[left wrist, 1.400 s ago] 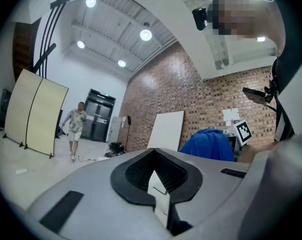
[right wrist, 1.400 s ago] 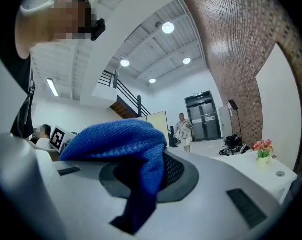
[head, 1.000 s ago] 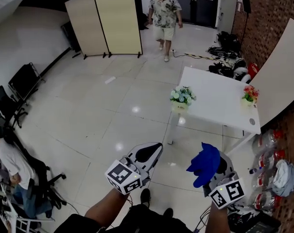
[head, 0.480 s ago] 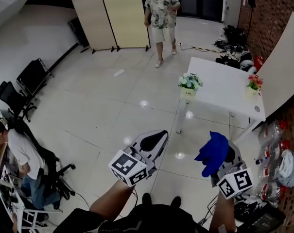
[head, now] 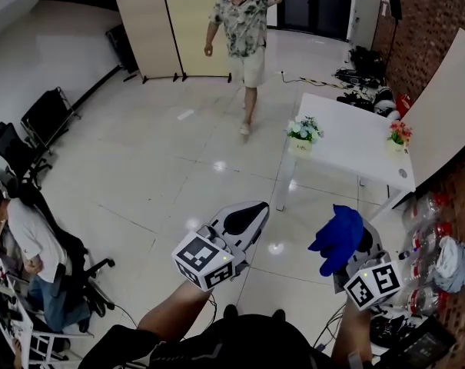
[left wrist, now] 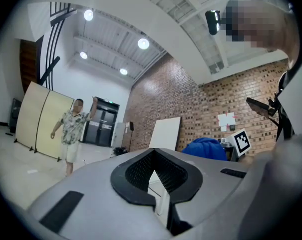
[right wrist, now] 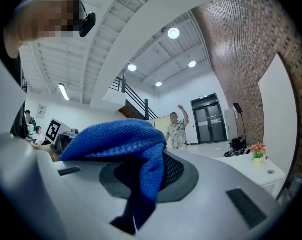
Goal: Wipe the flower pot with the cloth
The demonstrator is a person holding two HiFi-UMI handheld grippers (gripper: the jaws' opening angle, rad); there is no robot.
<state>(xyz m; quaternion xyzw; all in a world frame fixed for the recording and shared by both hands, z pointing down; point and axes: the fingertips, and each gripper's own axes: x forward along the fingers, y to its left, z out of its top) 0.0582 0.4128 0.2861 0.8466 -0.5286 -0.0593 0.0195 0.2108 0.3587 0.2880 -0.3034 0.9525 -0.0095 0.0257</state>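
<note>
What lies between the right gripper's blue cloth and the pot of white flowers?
Only bare shiny floor and the white table's near edge, seen in the head view.

person in floral shirt [head: 244,29] | folding screen [head: 171,25] | white table [head: 347,143] | seated person [head: 28,241]

Person in the patterned shirt [head: 244,33] has walked off from the doors [head: 313,6] toward me, now mid-stride with one arm up. Left gripper [head: 250,212] and right gripper [head: 361,243] with the blue cloth [head: 338,238] both sit higher in my head view. Table [head: 347,141] has slid up and right. Seated person [head: 28,241] shows more.
</note>
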